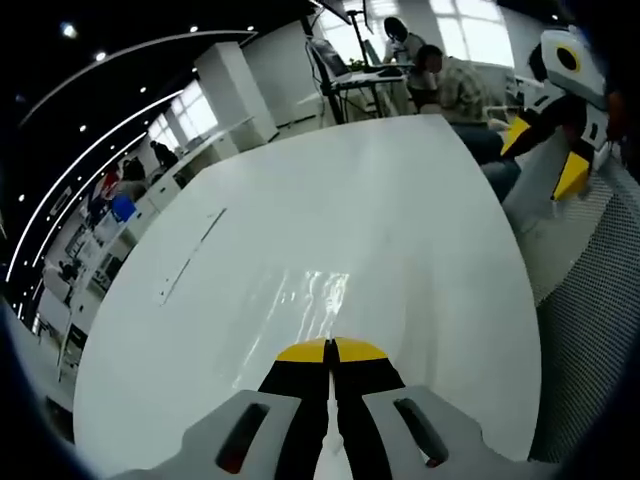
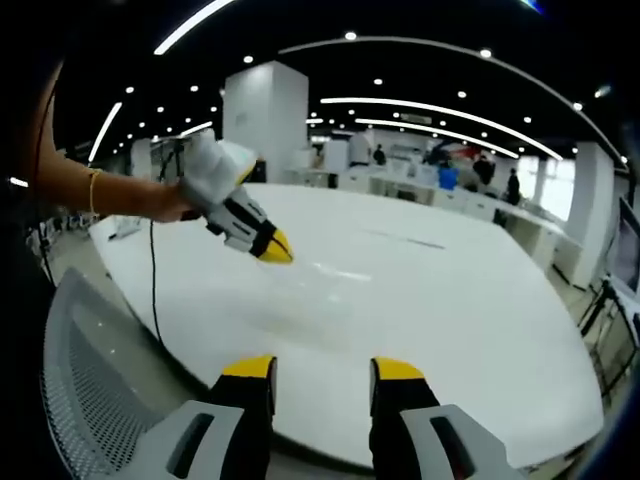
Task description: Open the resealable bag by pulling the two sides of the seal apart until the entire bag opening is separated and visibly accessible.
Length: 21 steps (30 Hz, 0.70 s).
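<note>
**A:** Left gripper view: the left gripper (image 1: 330,352) rises from the bottom centre, its yellow-tipped jaws pressed together over the clear resealable bag (image 1: 312,300), which lies flat on the white table (image 1: 380,200) just above the tips. Whether the tips pinch the plastic cannot be told.

**B:** And the upper right of that frame?

**A:** The right gripper (image 1: 548,150), jaws spread, above a mesh chair back (image 1: 590,330). People sit at desks (image 1: 365,75) along the top edge.

**B:** Right gripper view?

**A:** The right gripper's own jaws stand apart at the bottom centre (image 2: 322,372), holding nothing. Centre left, a hand (image 2: 165,203) holds the left gripper (image 2: 277,250), tips down at the bag (image 2: 320,275), a faint sheen mid-frame. A mesh chair (image 2: 80,380) fills the lower left.
</note>
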Motion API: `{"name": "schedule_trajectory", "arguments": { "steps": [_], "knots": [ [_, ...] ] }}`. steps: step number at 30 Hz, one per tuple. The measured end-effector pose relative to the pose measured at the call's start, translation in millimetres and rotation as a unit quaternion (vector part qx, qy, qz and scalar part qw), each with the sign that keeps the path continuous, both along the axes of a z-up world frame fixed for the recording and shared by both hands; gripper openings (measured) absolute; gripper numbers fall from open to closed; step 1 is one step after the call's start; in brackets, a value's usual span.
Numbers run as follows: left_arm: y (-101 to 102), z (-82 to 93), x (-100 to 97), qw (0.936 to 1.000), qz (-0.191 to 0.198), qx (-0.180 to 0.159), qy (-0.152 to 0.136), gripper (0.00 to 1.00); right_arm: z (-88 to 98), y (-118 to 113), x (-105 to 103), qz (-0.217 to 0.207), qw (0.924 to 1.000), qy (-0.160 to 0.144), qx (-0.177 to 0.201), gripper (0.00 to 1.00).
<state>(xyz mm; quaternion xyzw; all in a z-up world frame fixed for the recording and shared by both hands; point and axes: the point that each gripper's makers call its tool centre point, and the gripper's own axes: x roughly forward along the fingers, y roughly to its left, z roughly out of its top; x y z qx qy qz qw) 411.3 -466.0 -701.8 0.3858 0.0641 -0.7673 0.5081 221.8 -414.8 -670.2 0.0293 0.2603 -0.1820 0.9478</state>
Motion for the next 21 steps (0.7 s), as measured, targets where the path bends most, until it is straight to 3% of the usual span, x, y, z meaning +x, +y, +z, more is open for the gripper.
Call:
{"name": "schedule_trajectory", "arguments": {
  "steps": [5,11,14,21],
  "knots": [
    [-22,0.5,15.5,0.9999,0.015,-0.005,0.003,0.0,-1.7,-4,-2,-0.014,0.9999,0.008,-0.003,0.34],
    [-53,1.2,38.4,0.9996,0.016,-0.015,-0.018,0.0,-1.7,-4,-3,-0.018,0.9997,-0.003,0.014,0.34],
    [-67,-0.8,51.6,0.9992,0.035,-0.016,-0.009,0.0,-3.0,-6,-4,-0.025,0.9995,0.0,0.019,0.34],
    [-90,-10.3,69.9,0.9985,0.027,-0.019,-0.044,0.0,1.3,-15,-8,-0.062,0.9962,-0.034,0.052,0.34]
  ]
}}
